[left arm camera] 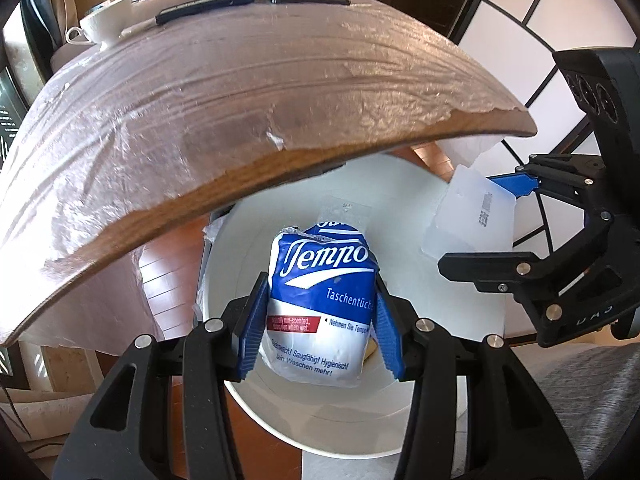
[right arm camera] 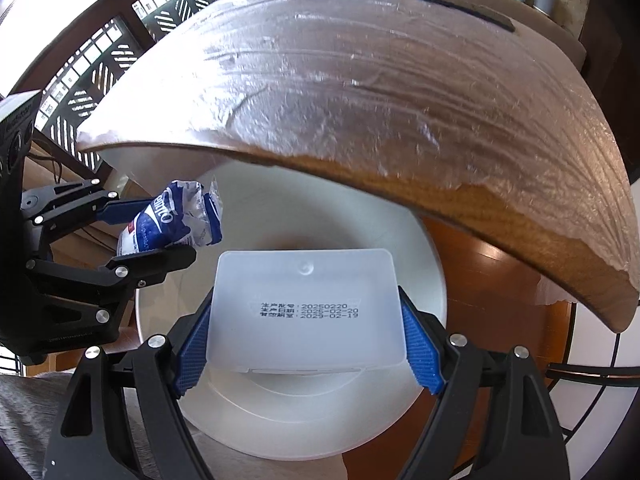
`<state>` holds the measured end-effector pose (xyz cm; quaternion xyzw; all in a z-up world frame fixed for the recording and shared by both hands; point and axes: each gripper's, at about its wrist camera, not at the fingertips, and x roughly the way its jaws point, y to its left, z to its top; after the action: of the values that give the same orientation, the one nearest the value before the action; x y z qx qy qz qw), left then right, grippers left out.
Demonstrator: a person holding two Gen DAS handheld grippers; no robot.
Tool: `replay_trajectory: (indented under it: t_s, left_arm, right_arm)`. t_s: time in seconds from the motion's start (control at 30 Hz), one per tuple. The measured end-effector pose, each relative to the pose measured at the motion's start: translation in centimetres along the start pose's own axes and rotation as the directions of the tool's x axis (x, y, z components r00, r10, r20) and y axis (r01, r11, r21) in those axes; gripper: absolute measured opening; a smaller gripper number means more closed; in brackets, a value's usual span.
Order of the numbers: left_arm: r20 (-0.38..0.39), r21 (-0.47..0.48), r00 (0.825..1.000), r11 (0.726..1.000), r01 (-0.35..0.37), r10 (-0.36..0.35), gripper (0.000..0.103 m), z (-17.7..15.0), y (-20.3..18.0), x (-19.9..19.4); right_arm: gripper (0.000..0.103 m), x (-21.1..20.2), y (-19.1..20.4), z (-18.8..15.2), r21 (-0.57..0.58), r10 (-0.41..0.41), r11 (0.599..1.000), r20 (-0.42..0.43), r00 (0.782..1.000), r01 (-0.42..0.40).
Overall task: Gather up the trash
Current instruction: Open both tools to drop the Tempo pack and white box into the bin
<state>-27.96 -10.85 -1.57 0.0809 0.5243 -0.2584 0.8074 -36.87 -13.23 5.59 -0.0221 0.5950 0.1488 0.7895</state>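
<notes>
My left gripper (left arm camera: pixel 318 320) is shut on a blue and white Tempo tissue pack (left arm camera: pixel 320 300) and holds it over the open white bin (left arm camera: pixel 248 396). It also shows in the right wrist view (right arm camera: pixel 172 220). My right gripper (right arm camera: pixel 308 344) is shut on a translucent white plastic box (right arm camera: pixel 304 308) with a printed date, held over the same bin (right arm camera: pixel 432 280). The box also shows in the left wrist view (left arm camera: pixel 472 216), to the right of the tissue pack. Some clear wrapping (left arm camera: pixel 344 212) lies inside the bin.
A wooden table (left arm camera: pixel 240 100) covered in plastic film stands just beyond the bin, its edge overhanging the bin's far rim. On its far side are a white cup (left arm camera: pixel 104 24) and dark flat objects (left arm camera: pixel 208 6). Wooden floor (right arm camera: pixel 488 272) surrounds the bin.
</notes>
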Motion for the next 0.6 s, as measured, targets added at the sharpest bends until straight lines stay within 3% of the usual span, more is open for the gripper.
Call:
replay_trajectory:
  t_s: [0.6]
  left_arm:
    - [-0.073, 0.026, 0.997, 1.0, -0.012, 0.014, 0.052, -0.4, 0.3, 3.6]
  right_arm:
    - [0.08, 3.5, -0.2, -0.2, 0.007, -0.011, 1.0, -0.052, 0.999, 0.012]
